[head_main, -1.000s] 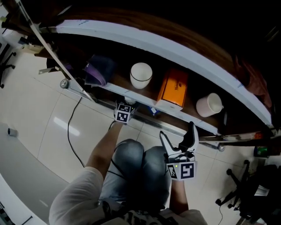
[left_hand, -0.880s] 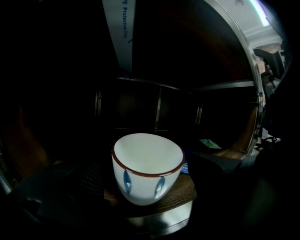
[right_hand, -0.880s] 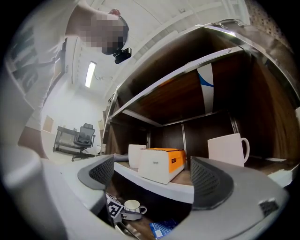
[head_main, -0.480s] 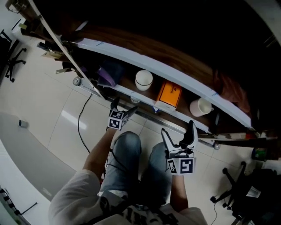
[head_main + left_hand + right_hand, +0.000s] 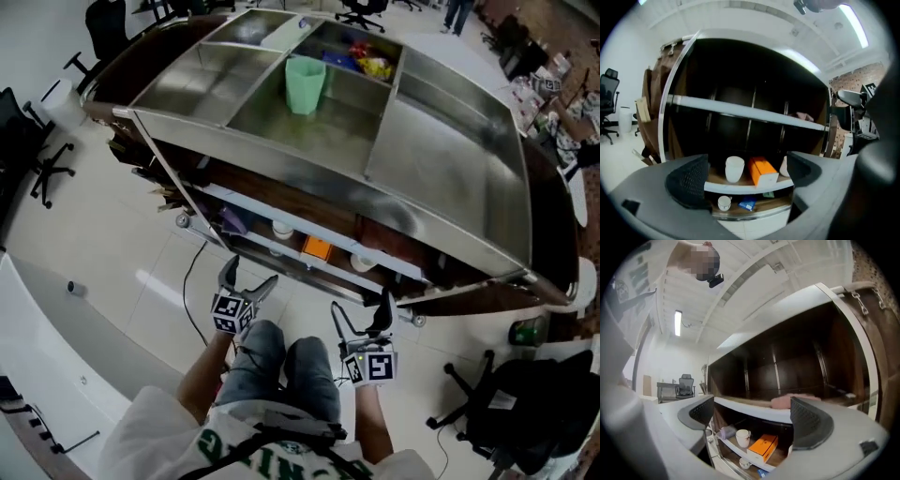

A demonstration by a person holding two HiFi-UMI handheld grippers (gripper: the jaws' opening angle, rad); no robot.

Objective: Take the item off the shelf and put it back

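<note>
- A second ago the head view sat close on the lower shelves, with the left gripper (image 5: 249, 276) right at the shelf lip. Now the whole shelf unit (image 5: 450, 234) shows from above, and both grippers have drawn back to the lower centre of the frame, above the person's knees.
- The left gripper's jaws have just been swinging open and stand wide with nothing between them. The right gripper (image 5: 361, 306) is likewise spread and empty.
- Nothing is carried. In the left gripper view the white cup (image 5: 734, 168) and the orange box (image 5: 761, 171) stand side by side on the shelf at lower centre, with a small cup (image 5: 724, 203) one level below. The put-back looks done (which item was the one handled cannot be told from here).
- The steel top's rim (image 5: 281, 202) overhangs the shelves at mid-frame, so any return reach must go in under it.
- Bare floor lies open at left. A cable (image 5: 190, 281) trails at the left, beside the person's leg, and an office chair (image 5: 502, 412) crowds the lower right.
</note>
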